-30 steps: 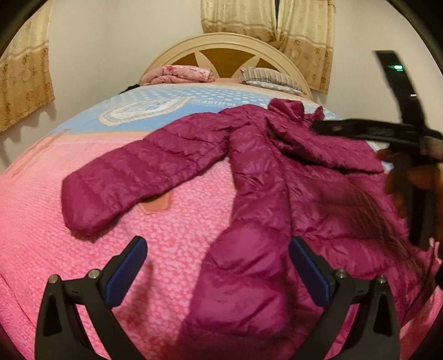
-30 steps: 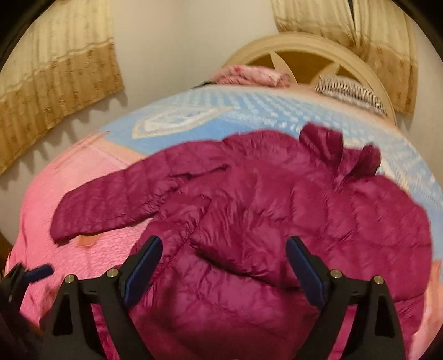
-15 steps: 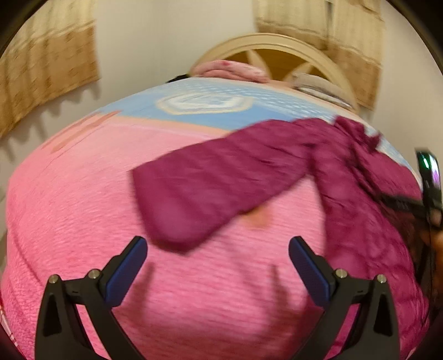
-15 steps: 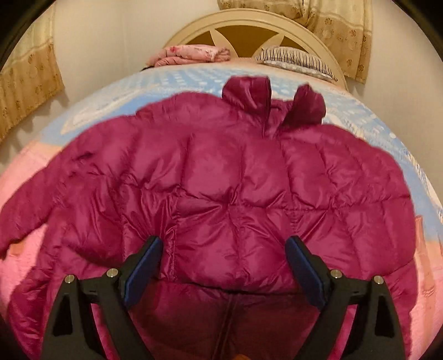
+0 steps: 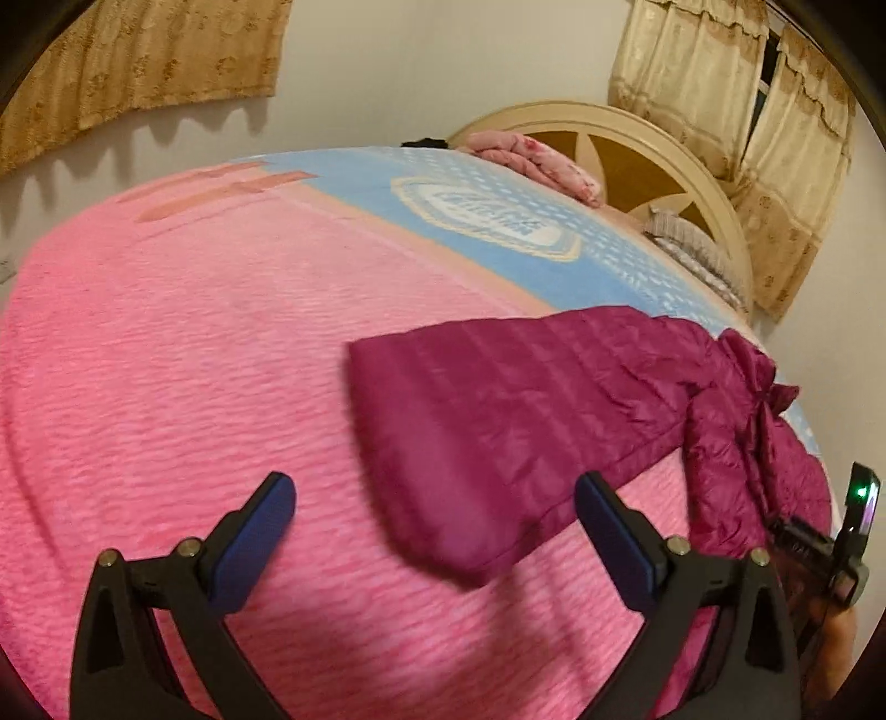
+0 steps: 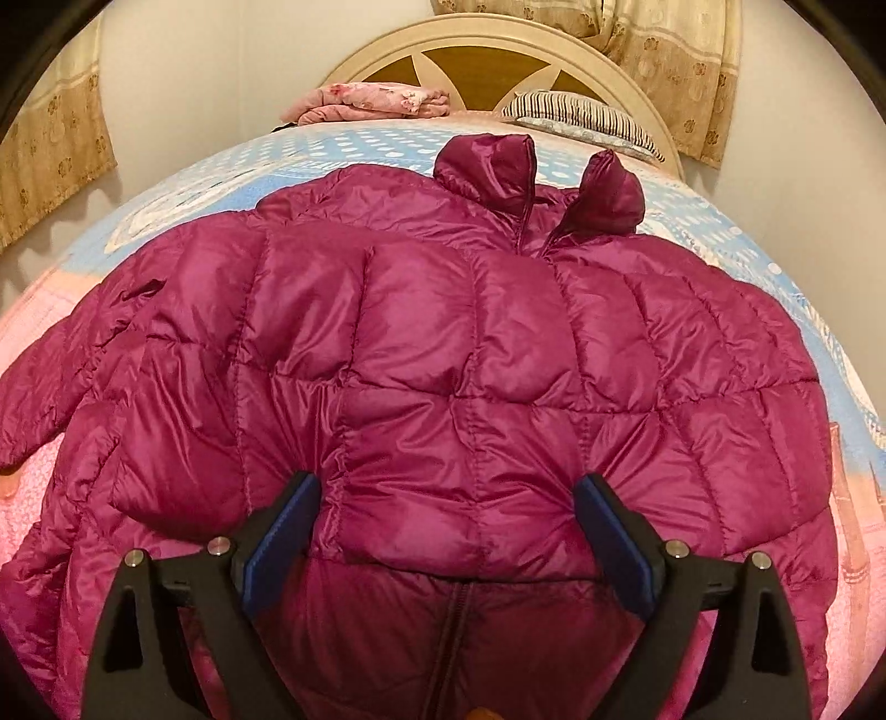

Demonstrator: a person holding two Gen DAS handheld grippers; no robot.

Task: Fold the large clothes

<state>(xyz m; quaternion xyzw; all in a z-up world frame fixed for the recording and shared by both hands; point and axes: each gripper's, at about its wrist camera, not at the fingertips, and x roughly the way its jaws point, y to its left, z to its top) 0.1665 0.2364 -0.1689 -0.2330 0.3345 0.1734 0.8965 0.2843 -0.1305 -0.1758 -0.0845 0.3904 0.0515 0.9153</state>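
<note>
A magenta quilted puffer jacket point(image 6: 443, 354) lies spread on the bed, collar toward the headboard, one sleeve folded across its front. Its other sleeve point(image 5: 498, 415) stretches out flat over the pink blanket in the left wrist view, cuff nearest me. My left gripper point(image 5: 434, 526) is open and empty, hovering just short of that cuff. My right gripper point(image 6: 446, 526) is open, low over the jacket's lower front, its pads on either side of a puffed fold without closing on it. The right gripper's body point(image 5: 830, 554) shows at the right edge of the left wrist view.
The bed carries a pink blanket point(image 5: 194, 360) and a blue patterned sheet point(image 5: 498, 221). A folded pink quilt point(image 6: 371, 105) and a striped pillow point(image 6: 576, 119) sit by the cream headboard point(image 6: 498, 39). Curtains point(image 5: 138, 55) hang on the walls.
My left gripper has swung left from the jacket body to the outstretched sleeve's cuff. My right gripper has moved in closer and lower over the jacket's front. Both stayed open.
</note>
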